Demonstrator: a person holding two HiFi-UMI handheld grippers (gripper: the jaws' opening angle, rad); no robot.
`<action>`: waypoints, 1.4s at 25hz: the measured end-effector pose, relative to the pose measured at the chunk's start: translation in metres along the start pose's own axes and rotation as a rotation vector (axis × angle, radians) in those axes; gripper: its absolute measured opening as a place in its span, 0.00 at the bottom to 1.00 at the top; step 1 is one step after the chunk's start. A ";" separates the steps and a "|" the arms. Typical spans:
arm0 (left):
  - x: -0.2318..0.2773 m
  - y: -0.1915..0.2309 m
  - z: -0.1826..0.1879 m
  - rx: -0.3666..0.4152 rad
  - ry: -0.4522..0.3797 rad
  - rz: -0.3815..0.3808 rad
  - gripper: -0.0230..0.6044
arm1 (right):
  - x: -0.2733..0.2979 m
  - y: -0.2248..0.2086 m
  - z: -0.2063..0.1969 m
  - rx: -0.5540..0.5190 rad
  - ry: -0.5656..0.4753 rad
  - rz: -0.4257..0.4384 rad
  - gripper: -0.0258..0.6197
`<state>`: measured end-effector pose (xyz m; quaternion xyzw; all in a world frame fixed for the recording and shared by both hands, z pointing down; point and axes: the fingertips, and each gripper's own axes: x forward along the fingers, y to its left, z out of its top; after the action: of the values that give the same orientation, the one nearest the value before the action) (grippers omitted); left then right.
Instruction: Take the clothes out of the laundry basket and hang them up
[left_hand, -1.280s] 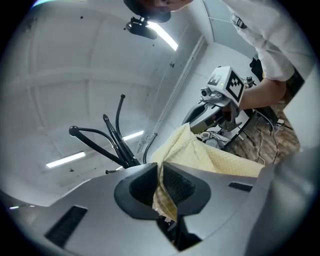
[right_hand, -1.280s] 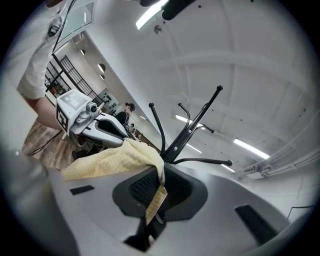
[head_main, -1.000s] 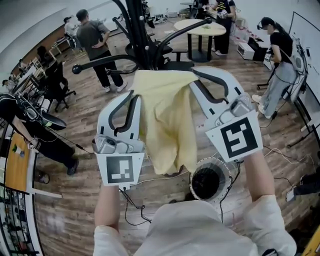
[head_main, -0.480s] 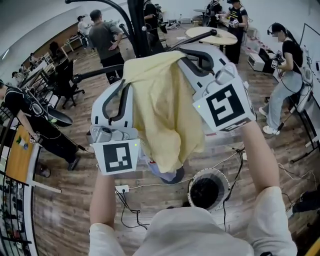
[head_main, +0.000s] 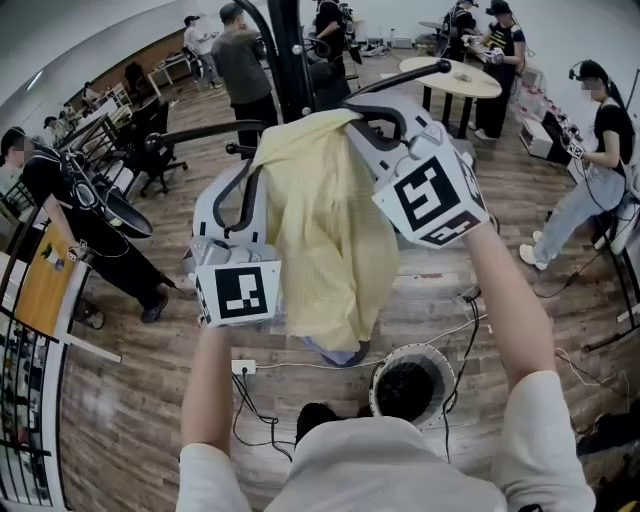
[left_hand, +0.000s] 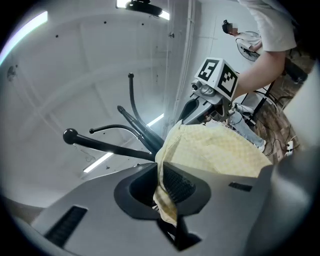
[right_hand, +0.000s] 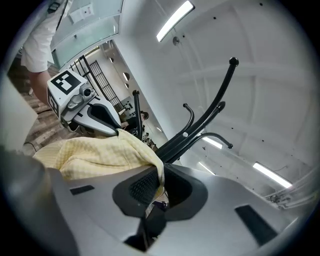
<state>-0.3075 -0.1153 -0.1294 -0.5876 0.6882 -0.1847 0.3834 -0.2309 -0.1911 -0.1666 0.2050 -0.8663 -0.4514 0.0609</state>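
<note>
Ahead of you stands the tall black metal coat stand (head_main: 285, 60), with curved arms ending in round knobs; one arm (left_hand: 100, 145) reaches out just beyond the cloth.

The pale yellow waffle-weave garment (head_main: 325, 230) is off the floor, stretched between your two tools in front of the stand. Most of it hangs down between your forearms.

Your left gripper (left_hand: 161, 172) is clamped on one folded edge of the garment. Your right gripper (right_hand: 161, 181) is clamped on the opposite edge, so both tools are pinching cloth.

You appear to be carrying the garment to an arm. To do it well:

- Pick one arm and bring the stretched top edge above its knob.
- Hold the span taut so the cloth passes over the knob instead of bunching against it.
- Lower it so the weight falls on both sides of the arm.
- Release only once the arm bears it, because a one-sided drape will likely slide off.

The round white mesh laundry basket (head_main: 445, 370) stands on the wooden floor below your right forearm, near the hanging hem. Its inside looks dark, and you cannot tell from here whether more clothes lie in it. A small bluish thing (head_main: 335, 352) shows under the hem, beside the basket, but what it is cannot be made out.
</note>
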 end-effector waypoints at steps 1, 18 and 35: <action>0.000 -0.002 -0.004 -0.007 0.010 0.000 0.11 | 0.002 0.003 -0.003 0.005 -0.002 0.014 0.09; 0.005 -0.055 -0.071 -0.097 0.100 -0.075 0.11 | 0.011 0.063 -0.074 0.169 0.025 0.141 0.09; 0.004 -0.091 -0.097 -0.152 0.108 -0.190 0.10 | 0.026 0.102 -0.079 0.366 -0.016 0.227 0.07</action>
<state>-0.3188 -0.1596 -0.0047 -0.6669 0.6610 -0.1988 0.2809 -0.2624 -0.2092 -0.0399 0.1103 -0.9518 -0.2783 0.0664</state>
